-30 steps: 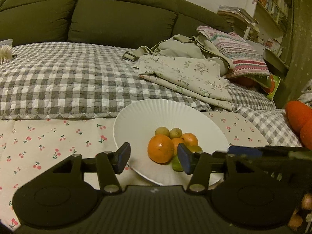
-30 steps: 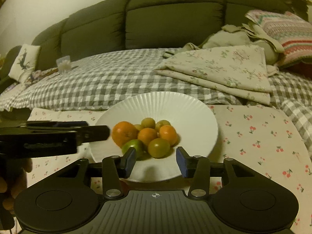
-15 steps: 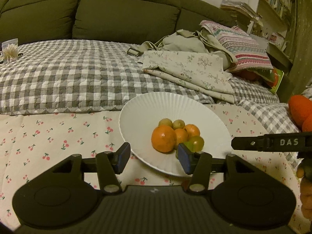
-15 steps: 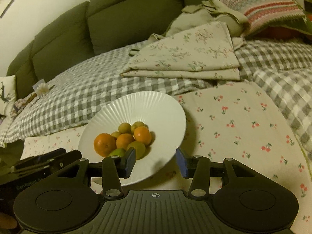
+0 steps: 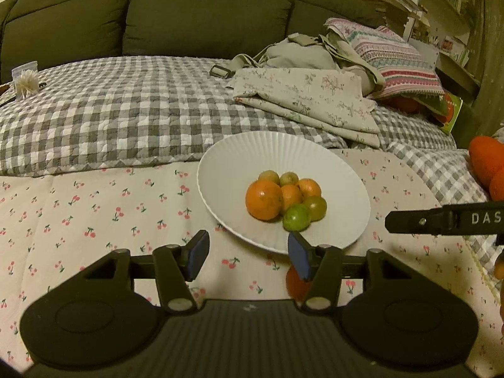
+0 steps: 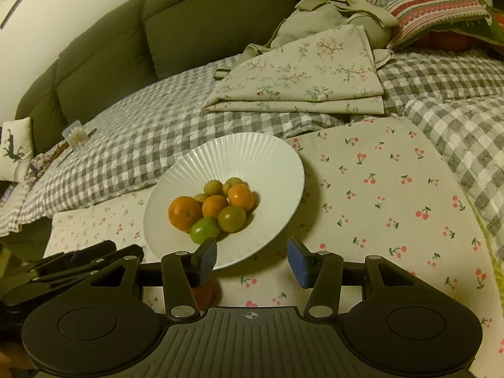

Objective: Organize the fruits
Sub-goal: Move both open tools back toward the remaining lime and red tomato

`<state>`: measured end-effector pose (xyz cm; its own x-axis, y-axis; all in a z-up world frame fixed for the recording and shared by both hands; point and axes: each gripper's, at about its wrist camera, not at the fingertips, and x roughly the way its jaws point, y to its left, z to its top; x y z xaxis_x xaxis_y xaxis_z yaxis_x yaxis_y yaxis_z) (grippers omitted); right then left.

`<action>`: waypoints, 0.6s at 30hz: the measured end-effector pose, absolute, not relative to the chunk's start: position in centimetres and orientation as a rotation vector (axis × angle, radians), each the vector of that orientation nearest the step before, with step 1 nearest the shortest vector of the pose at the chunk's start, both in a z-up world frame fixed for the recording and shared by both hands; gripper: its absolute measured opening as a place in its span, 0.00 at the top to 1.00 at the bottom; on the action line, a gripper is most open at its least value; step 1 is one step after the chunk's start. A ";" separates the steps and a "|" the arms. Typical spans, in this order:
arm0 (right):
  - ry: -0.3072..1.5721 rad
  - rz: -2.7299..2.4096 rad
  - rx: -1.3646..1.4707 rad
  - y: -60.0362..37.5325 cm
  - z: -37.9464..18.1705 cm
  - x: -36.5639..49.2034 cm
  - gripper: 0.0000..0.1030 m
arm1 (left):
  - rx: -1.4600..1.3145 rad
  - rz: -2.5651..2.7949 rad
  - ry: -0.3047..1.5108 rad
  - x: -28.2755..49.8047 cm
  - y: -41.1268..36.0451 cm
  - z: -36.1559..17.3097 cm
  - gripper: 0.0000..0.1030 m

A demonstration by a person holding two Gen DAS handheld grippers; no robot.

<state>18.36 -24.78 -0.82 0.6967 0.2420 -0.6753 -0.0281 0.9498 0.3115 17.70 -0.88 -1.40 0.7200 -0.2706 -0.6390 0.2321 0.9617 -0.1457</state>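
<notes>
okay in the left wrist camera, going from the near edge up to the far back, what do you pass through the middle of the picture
Left hand-held gripper, jaws open and empty → cherry-print cloth → bright green fruit → white ribbed plate → checked quilt → green sofa back.

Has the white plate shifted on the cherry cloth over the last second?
No. The white plate keeps its far rim at the checked blanket's edge; only the cameras pulled back.

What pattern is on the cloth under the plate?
Small red cherries on a cream cloth, clearest in the right wrist view.
</notes>
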 end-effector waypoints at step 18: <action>0.845 0.186 0.285 -23.7 -0.1 16.9 0.45 | -0.061 -0.304 0.804 13.7 -1.0 -2.4 0.43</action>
<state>16.94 -23.71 -0.12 0.6509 0.2733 -0.7083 -0.0485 0.9460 0.3205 13.66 -1.01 -2.41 0.6525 -0.2910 -0.6997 0.2450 0.9548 -0.1686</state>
